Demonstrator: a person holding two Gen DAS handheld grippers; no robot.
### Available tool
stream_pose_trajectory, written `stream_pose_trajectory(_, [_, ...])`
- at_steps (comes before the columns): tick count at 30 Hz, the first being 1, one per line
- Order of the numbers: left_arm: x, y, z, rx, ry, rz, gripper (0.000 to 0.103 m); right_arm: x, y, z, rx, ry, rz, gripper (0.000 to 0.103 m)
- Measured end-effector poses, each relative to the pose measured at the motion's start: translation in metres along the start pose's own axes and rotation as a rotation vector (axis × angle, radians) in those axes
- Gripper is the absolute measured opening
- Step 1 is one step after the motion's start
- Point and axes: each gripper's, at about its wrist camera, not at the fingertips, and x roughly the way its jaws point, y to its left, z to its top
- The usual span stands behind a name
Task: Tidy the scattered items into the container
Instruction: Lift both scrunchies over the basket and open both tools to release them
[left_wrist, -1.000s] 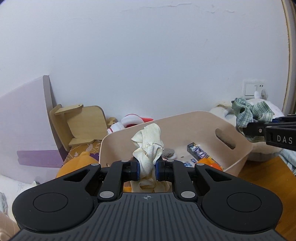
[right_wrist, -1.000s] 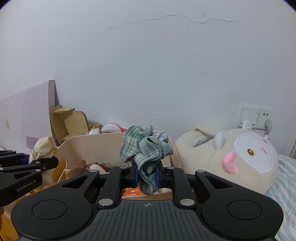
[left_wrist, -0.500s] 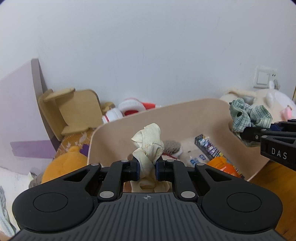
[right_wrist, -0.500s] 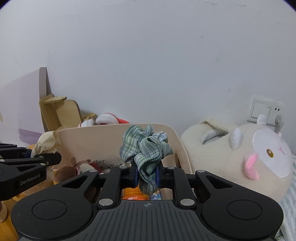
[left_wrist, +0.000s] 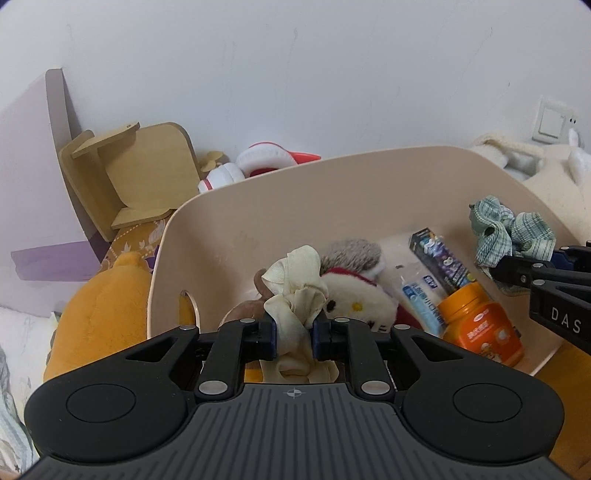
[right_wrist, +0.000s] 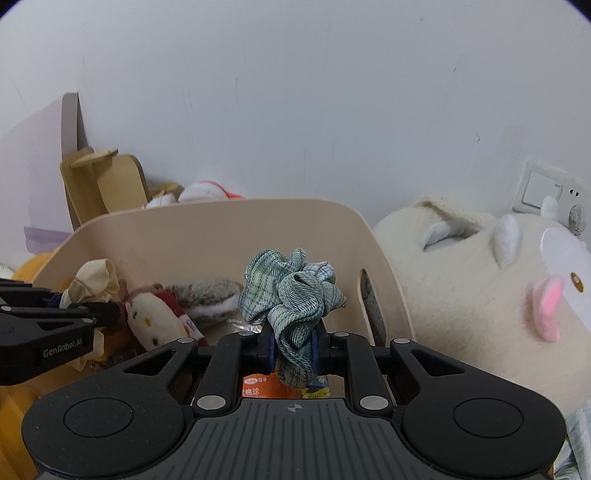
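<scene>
My left gripper (left_wrist: 293, 339) is shut on a cream scrunchie (left_wrist: 295, 284) and holds it above the beige bin (left_wrist: 295, 184), over its left part. My right gripper (right_wrist: 293, 349) is shut on a green plaid scrunchie (right_wrist: 291, 291) and holds it over the bin's right part (right_wrist: 221, 221). The green scrunchie also shows in the left wrist view (left_wrist: 509, 232), and the cream one in the right wrist view (right_wrist: 94, 280). Inside the bin lie a white plush toy (left_wrist: 358, 299), an orange jar (left_wrist: 480, 325) and a blue toothpaste box (left_wrist: 439, 258).
A wooden stand (left_wrist: 129, 173) and a red-and-white plush (left_wrist: 258, 162) sit behind the bin by the wall. An orange plush (left_wrist: 99, 306) lies left of the bin. A large cream plush animal (right_wrist: 480, 288) lies right of it, below a wall socket (right_wrist: 546, 192).
Both grippers have moved forward and tilted down over the bin, each still holding its scrunchie. The bin's contents have come into view.
</scene>
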Motion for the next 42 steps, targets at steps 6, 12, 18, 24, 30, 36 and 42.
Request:
stream_pose_trajectory(6, [-0.005,-0.001,-0.004,0.012,-0.031,-0.02,0.077,0.0,0.004,-0.003,-0.009,-0.007,0.022,0.055])
stream_pose_trajectory(12, [-0.019,-0.001,0.0,0.027,-0.11,0.01,0.085,-0.019,0.013,0.0,-0.036,-0.11,-0.035,0.092])
stream_pose_trajectory(18, [-0.021,-0.004,0.0,0.032,-0.11,0.01,0.086,-0.021,0.009,0.002,-0.015,-0.1,-0.031,0.093])
stream_pose_trajectory(24, [-0.023,-0.004,0.0,0.034,-0.106,0.007,0.086,-0.022,0.008,0.002,-0.011,-0.096,-0.032,0.093])
stream_pose_trajectory(30, [-0.027,-0.003,-0.003,0.02,-0.103,0.007,0.086,-0.027,0.009,0.0,-0.003,-0.113,-0.045,0.094])
stream_pose_trajectory(36, [-0.04,-0.003,-0.01,0.003,-0.123,-0.001,0.086,-0.039,0.008,-0.006,0.017,-0.123,-0.043,0.096])
stream_pose_trajectory(42, [-0.062,-0.006,-0.02,0.003,-0.174,0.008,0.086,-0.059,0.008,-0.014,0.047,-0.146,-0.046,0.099])
